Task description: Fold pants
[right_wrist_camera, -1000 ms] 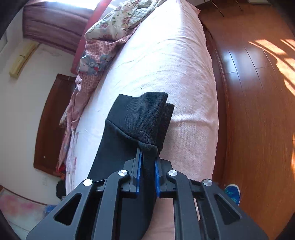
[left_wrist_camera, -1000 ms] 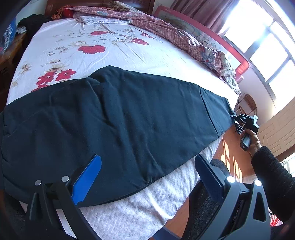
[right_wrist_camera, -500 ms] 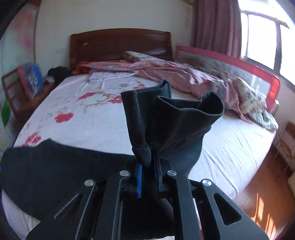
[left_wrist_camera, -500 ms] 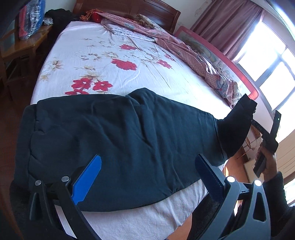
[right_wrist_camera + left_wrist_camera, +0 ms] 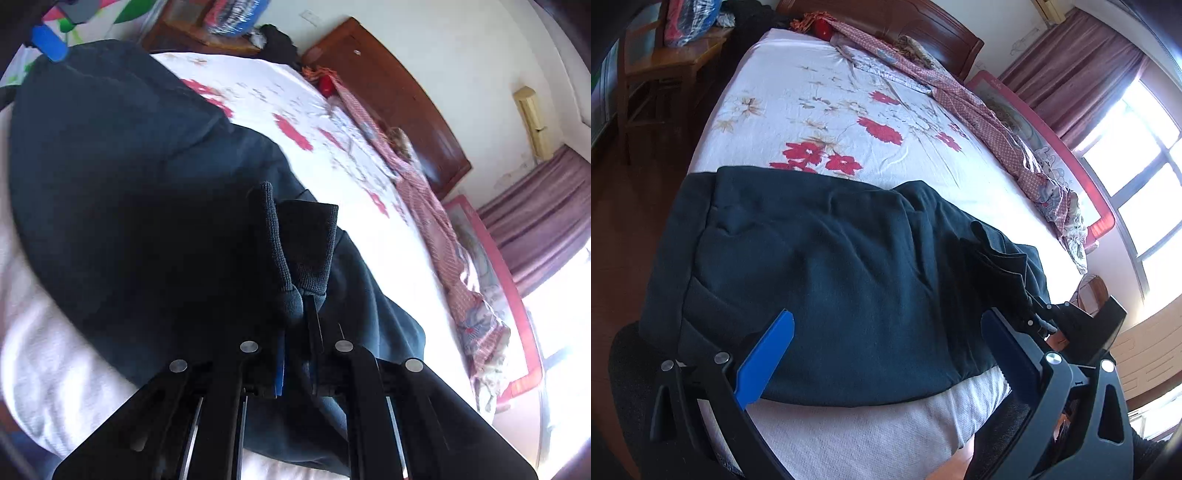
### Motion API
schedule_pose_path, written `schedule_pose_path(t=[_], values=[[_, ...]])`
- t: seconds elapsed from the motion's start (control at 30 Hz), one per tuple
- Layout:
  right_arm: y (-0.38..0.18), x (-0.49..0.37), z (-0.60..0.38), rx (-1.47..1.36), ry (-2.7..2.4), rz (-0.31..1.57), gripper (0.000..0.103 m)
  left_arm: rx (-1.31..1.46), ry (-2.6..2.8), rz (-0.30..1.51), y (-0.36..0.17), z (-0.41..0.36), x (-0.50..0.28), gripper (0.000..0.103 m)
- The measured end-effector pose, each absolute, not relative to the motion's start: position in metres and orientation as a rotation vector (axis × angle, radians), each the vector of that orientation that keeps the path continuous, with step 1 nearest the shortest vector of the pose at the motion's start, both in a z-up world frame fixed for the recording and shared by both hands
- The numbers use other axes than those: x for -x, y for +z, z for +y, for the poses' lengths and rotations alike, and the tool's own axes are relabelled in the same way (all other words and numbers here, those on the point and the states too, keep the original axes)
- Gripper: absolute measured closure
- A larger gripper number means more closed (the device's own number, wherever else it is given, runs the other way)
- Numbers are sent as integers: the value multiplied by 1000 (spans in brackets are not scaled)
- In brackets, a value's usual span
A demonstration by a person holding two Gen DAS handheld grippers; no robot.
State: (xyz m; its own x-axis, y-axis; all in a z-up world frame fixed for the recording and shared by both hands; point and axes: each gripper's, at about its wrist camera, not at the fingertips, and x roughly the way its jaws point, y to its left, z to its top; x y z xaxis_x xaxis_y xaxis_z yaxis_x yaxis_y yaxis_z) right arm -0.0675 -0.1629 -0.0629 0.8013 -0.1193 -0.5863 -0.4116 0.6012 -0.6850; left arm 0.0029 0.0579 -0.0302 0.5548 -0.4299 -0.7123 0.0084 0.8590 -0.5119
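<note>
Dark pants (image 5: 827,266) lie across the bed (image 5: 849,110) near its foot edge, ribbed cuffs (image 5: 306,251) doubled back between the right tongs (image 5: 295,354), whose jaws have just been parting. Left tongs (image 5: 886,354) hover wide open, empty. Loosed askew, the cuffs could slump and spoil the fold.

Matt knit cloth pants (image 5: 849,280)
</note>
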Motion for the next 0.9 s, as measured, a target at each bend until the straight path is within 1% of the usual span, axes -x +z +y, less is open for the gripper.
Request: schedule_pose_path(t=[0.03, 0.07, 0.13, 0.23, 0.33, 0.37, 0.43, 0.5, 0.53, 0.6, 0.63, 0.73, 0.8, 0.9], values=[[-70, 73, -159, 907, 275, 703, 73, 501, -272, 965, -33, 58, -4, 2], [-74, 80, -155, 884, 342, 737, 69, 508, -275, 973, -35, 57, -5, 2], [-72, 94, -152, 903, 352, 721, 69, 498, -278, 973, -34, 56, -4, 2], [-31, 97, -170, 678, 405, 715, 69, 477, -259, 955, -30, 61, -2, 2], [-3, 62, -215, 490, 209, 714, 69, 504, -237, 946, -31, 71, -3, 2], [0, 48, -230, 465, 130, 697, 69, 512, -230, 942, -32, 74, -3, 2], [-3, 23, -245, 400, 76, 724, 69, 520, -221, 941, -32, 76, -3, 2], [-24, 9, -234, 430, 106, 766, 69, 516, -213, 939, -32, 79, -3, 2], [-48, 7, -218, 513, 146, 826, 69, 512, -209, 935, -31, 82, -2, 2], [-67, 25, -195, 722, 87, 687, 70, 501, -195, 922, -27, 92, 0, 2], [-66, 27, -196, 741, 82, 687, 70, 493, -189, 914, -25, 100, 1, 2], [-46, 22, -216, 566, 94, 779, 70, 449, -163, 894, -18, 133, -1, 2], [-51, 20, -213, 542, 93, 799, 70, 432, -176, 887, -18, 163, -5, 2], [-54, 21, -206, 556, 68, 798, 70, 420, -248, 968, -33, 191, -21, 2]])
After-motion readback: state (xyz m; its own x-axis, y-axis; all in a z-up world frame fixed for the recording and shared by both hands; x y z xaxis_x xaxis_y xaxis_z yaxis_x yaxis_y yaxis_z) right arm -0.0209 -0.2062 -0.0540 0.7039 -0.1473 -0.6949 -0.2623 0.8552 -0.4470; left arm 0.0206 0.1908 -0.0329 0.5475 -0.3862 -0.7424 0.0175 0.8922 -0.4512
